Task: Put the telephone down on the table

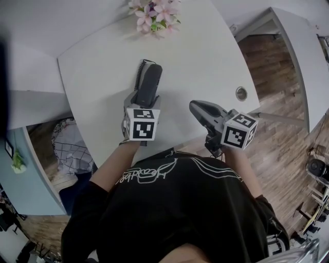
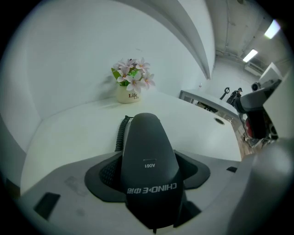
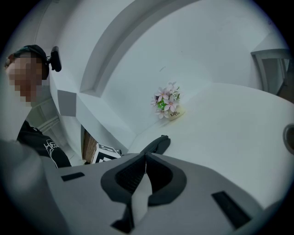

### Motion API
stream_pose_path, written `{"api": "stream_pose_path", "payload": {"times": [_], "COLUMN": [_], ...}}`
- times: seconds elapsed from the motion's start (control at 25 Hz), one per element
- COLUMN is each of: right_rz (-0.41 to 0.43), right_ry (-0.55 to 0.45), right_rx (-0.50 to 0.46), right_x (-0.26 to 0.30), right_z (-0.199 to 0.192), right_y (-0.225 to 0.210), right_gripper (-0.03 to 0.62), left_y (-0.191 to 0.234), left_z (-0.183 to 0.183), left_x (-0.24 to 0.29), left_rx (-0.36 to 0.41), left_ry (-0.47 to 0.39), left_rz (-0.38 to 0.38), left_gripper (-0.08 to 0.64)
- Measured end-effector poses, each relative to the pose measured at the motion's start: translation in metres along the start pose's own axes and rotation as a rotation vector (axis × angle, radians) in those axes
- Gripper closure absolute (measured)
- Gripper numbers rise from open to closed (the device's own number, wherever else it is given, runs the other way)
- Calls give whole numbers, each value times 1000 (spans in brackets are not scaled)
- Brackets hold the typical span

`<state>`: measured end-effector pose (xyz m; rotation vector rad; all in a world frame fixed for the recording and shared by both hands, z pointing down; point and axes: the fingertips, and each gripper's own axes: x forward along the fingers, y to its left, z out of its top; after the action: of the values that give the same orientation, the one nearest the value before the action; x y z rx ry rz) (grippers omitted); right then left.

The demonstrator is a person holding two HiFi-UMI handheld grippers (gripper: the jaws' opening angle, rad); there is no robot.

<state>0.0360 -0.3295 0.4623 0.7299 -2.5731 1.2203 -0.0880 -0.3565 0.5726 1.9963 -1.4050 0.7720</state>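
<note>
The black telephone handset (image 1: 149,83) lies lengthwise over the white table (image 1: 205,56), its coiled cord (image 1: 139,71) trailing from the far end. My left gripper (image 1: 145,98) is shut on its near end. In the left gripper view the handset (image 2: 146,147) fills the gap between the jaws, and the cord (image 2: 121,133) runs along its left side. I cannot tell whether it touches the tabletop. My right gripper (image 1: 198,109) hovers at the table's near edge, shut and holding nothing; in its own view its jaws (image 3: 146,156) meet at the tips, with the handset (image 3: 157,144) beyond.
A small pot of pink flowers (image 1: 154,15) stands at the table's far edge. A round cable hole (image 1: 241,93) sits near the right edge of the table. Wooden floor (image 1: 282,118) lies to the right. The person's black shirt (image 1: 175,205) fills the near view.
</note>
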Motion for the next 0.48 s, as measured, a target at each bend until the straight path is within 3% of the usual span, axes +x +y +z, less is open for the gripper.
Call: {"api": "stream_pose_path", "payload": {"times": [0.24, 0.48], "right_rz": [13, 32], "right_ry": [-24, -31], "right_rx": [29, 22], "right_x": [-11, -22], "right_z": [-2, -3], "right_y": [-1, 7], "right_gripper": [552, 552], "left_y": [-7, -9], "left_z": [-7, -1], "left_x": [6, -2], "left_rx": [101, 10], "left_ry": [30, 14], "left_rz": [35, -49], "left_gripper": [262, 236]}}
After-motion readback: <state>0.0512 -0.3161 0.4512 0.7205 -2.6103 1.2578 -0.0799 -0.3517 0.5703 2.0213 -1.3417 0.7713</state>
